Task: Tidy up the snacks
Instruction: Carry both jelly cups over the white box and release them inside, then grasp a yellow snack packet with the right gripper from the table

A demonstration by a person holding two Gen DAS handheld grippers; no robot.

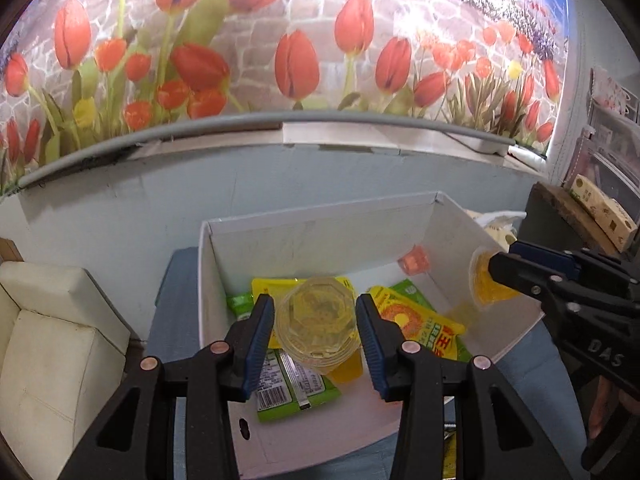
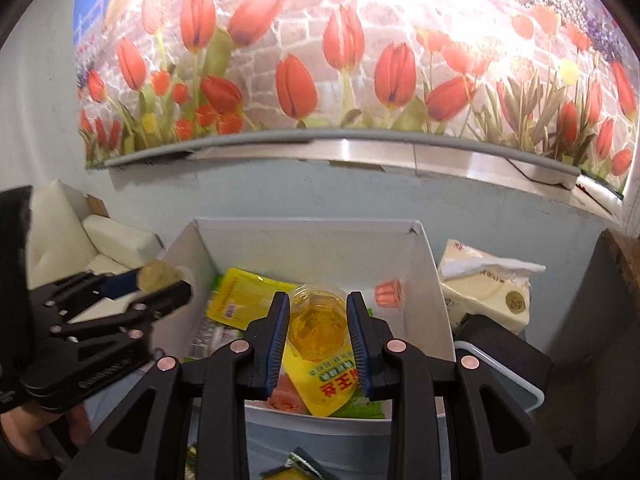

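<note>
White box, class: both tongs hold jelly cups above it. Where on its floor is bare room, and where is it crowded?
In the white box, bare floor lies along the far wall, beside the pink jelly cup, and in the near right corner. The middle and left are crowded with yellow packets and green packets.

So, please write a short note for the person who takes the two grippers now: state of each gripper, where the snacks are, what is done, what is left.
Left gripper: shut on a pale yellow jelly cup, held over the white box.
Right gripper: shut on an orange-yellow jelly cup, also over the box.
Done: yellow packets, green packets and a small pink jelly lie in the box.
Left: release both cups into the box. A few packets are on the blue surface in front of the box; they probably go in next.
</note>
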